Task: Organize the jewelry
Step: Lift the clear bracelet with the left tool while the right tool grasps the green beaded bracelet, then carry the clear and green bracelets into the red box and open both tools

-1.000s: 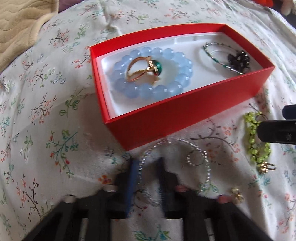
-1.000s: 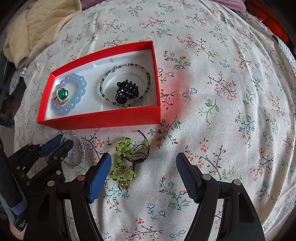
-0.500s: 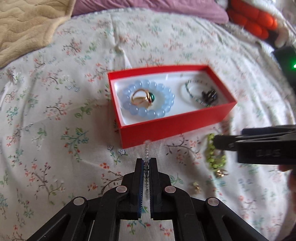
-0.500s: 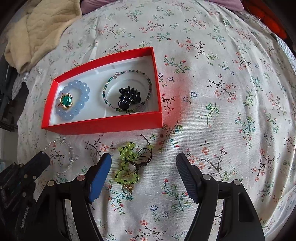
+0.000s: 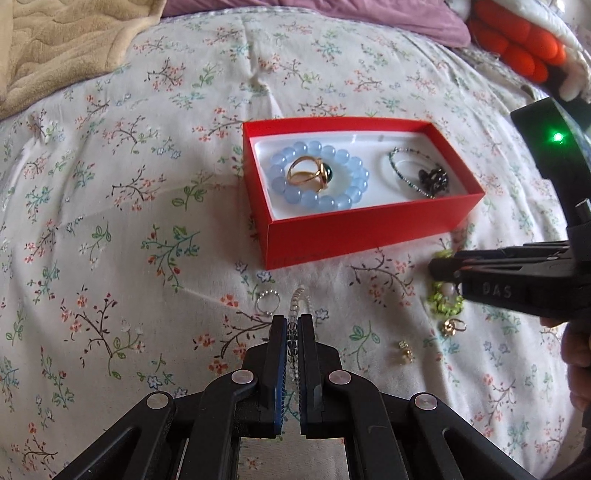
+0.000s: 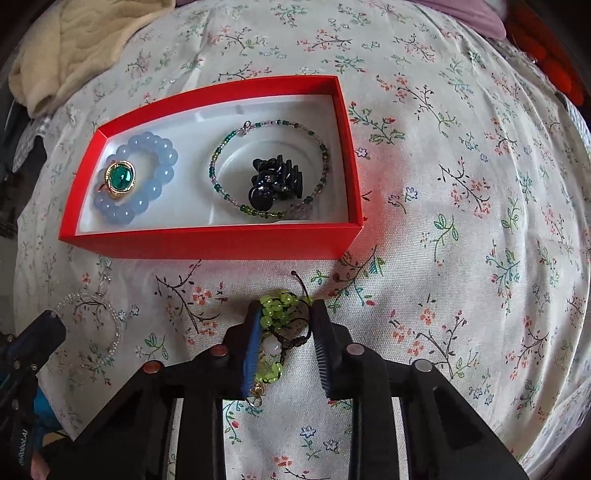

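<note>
A red rectangular cardboard box (image 6: pixel 207 242) with a white lining is seen open on a floral-print bedspread (image 6: pixel 461 184), holding a pale blue round-bead bracelet (image 6: pixel 155 177) with a gold ring set with a green stone (image 6: pixel 120 179) inside its loop, and a thin green-and-clear seed-bead bracelet (image 6: pixel 221 147) around a black cluster hair clip (image 6: pixel 275 181). A cream quilted blanket (image 5: pixel 62 48), a purple pillow (image 5: pixel 332 16) and an orange-and-white padded item (image 5: pixel 517 35) are seen at the far edge of the bed. In front of the box, the left tool (image 5: pixel 293 325) is shown fully closed on a clear crystal-bead bracelet (image 5: pixel 297 299), which was lying flat between open pads a second earlier and is now pinched and raised edge-on, with the box farther from the camera than before. A small silver beaded ring (image 5: pixel 266 302) is left on the bedspread just beside it. The right tool (image 6: pixel 286 325), its jaws having just been closing from wide apart, is seen narrowed around a lime-green beaded bracelet on black cord (image 6: pixel 277 312), the left pad touching the beads; contact on the right side cannot be confirmed. A small gold ring (image 5: pixel 452 326) and a small gold earring (image 5: pixel 405 350) are seen nearby. The letters "DAS" can be read on the right tool's arm, above which a green light (image 5: pixel 557 137) is lit.
</note>
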The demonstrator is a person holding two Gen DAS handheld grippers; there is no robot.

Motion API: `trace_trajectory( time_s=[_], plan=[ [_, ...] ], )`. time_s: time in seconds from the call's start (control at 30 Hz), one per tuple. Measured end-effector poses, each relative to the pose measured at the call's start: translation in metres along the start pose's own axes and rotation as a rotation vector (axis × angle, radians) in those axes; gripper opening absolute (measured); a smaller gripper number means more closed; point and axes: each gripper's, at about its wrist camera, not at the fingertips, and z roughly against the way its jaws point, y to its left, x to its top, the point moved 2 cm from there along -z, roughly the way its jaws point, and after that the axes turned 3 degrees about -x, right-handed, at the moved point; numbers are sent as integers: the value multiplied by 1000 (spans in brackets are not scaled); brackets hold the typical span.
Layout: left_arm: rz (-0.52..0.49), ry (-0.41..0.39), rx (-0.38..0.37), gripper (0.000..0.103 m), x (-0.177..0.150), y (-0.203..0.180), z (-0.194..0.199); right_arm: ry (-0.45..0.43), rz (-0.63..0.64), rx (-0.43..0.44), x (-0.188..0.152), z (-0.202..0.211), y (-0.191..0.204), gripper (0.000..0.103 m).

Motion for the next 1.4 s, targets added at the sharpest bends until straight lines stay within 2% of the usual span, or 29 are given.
trace_trajectory(
  time_s=[0.23, 0.7, 1.0, 1.2, 1.4],
  plan=[
    [7, 13, 6, 0, -1, 3, -2, -2, -24, 69, -4, 7, -8, 6],
    [39, -48, -28, 0, 5, 6, 19, -134, -11, 153, -25, 68, -14, 6],
    [39, -118, -97, 0, 13, -2, 39, -230, -18, 187, -30, 104, -17, 6],
    [56, -180, -149, 0, 32, -10, 48, -296, -32, 206, -21, 120, -14, 6],
    [81, -244, -211, 0, 57, -21, 47, -333, -80, 225, 3, 119, -10, 6]
  ],
)
